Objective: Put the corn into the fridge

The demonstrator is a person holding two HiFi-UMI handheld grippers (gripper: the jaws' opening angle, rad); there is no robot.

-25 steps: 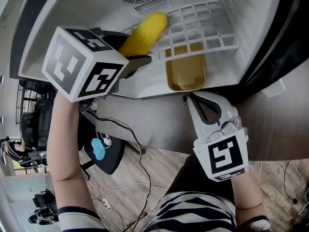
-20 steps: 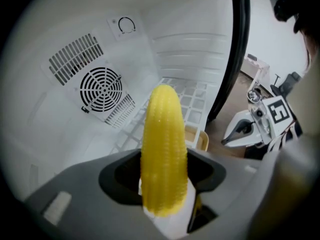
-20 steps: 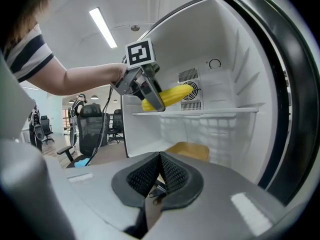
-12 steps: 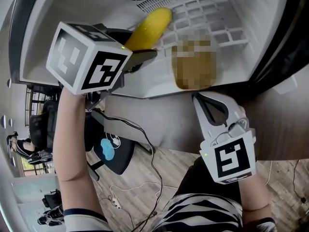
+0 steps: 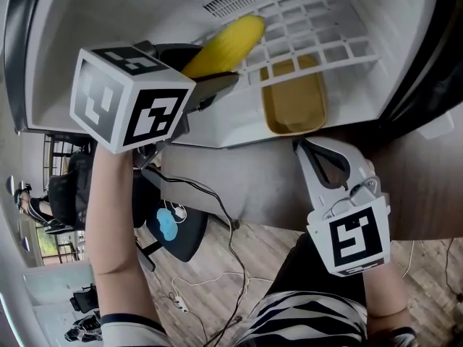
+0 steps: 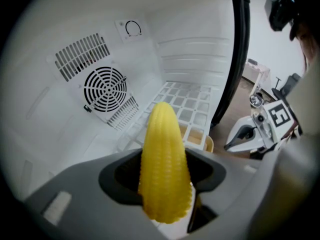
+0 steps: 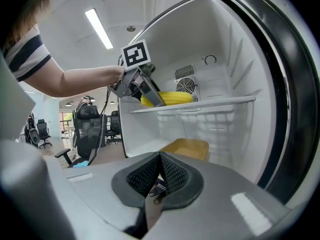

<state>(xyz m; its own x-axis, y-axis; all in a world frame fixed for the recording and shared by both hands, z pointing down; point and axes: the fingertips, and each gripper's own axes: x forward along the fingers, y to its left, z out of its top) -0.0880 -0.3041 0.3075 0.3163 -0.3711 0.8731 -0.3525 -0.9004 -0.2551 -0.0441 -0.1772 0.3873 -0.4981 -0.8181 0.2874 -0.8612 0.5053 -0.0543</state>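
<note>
Over fridge shelf (image 5: 320,26), corn (image 5: 223,43) in L gripper (image 6: 165,176)

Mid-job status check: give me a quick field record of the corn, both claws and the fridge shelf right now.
corn: corn, tip pointing into the fridge, over the white grid shelf
left claw: left claw shut on the corn
right claw: right claw shut, empty, outside the fridge
shelf contact: cannot tell
below shelf: yellow tray
</note>
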